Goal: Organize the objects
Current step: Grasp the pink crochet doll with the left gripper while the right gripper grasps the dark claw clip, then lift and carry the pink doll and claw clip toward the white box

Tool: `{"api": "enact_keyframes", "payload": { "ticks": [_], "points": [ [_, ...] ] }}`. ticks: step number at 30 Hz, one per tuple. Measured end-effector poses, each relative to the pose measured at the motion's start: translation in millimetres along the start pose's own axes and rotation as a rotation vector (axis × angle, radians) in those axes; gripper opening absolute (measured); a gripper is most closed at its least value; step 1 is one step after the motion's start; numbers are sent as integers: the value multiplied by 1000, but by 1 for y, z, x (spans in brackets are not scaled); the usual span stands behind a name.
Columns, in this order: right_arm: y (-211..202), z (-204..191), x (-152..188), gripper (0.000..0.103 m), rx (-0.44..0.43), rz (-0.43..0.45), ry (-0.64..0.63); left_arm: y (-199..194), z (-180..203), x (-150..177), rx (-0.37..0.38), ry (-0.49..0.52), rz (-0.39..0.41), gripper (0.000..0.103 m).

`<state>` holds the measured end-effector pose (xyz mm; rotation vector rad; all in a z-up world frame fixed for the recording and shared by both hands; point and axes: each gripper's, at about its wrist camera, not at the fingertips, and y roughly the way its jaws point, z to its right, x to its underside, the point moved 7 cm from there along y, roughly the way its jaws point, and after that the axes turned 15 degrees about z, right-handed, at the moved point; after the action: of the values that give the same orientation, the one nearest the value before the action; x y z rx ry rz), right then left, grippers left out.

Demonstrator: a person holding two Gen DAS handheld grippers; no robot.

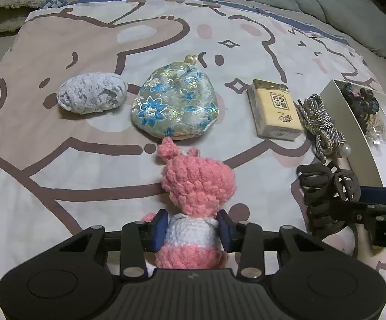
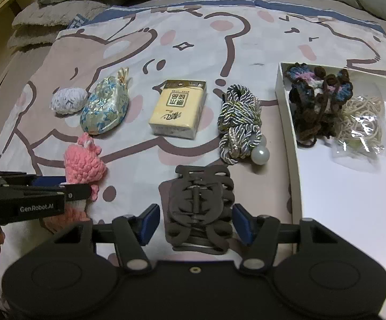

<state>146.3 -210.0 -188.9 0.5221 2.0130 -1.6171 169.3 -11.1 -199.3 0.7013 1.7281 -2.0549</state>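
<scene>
Left claw (image 1: 193,230) grips pink-and-white crochet doll (image 1: 197,186) by its white middle, blue pads pressed on both sides, doll low over the bedsheet (image 1: 59,160). Right claw (image 2: 197,222) straddles dark brown hair claw clip (image 2: 201,208); pads sit just beside it with small gaps, looks open, contact hard to tell. Beyond on the bed, left to right: white lace bundle (image 1: 92,96), floral brocade pouch (image 1: 175,104), yellow tissue pack (image 2: 178,110), twisted cord with pearl (image 2: 239,125). White box (image 2: 285,101) at right holds dark crochet piece (image 2: 318,101) and bagged cream cord (image 2: 363,125).
</scene>
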Motion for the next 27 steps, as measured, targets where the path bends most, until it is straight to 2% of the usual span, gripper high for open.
{"api": "enact_keyframes", "payload": {
  "ticks": [5, 13, 20, 27],
  "points": [
    [3, 1, 2, 58, -5, 10, 0, 0, 2, 1, -7, 7, 6, 41],
    [0, 1, 0, 44, 7, 45, -52, -8, 2, -3, -4, -22, 41, 40],
    [-18, -1, -11, 44, 5, 119, -96, -31, 4, -17, 21, -62, 122, 39],
    [-46, 0, -27, 44, -2, 231, -93, -61, 9, -34, 26, -71, 231, 39]
  ]
}}
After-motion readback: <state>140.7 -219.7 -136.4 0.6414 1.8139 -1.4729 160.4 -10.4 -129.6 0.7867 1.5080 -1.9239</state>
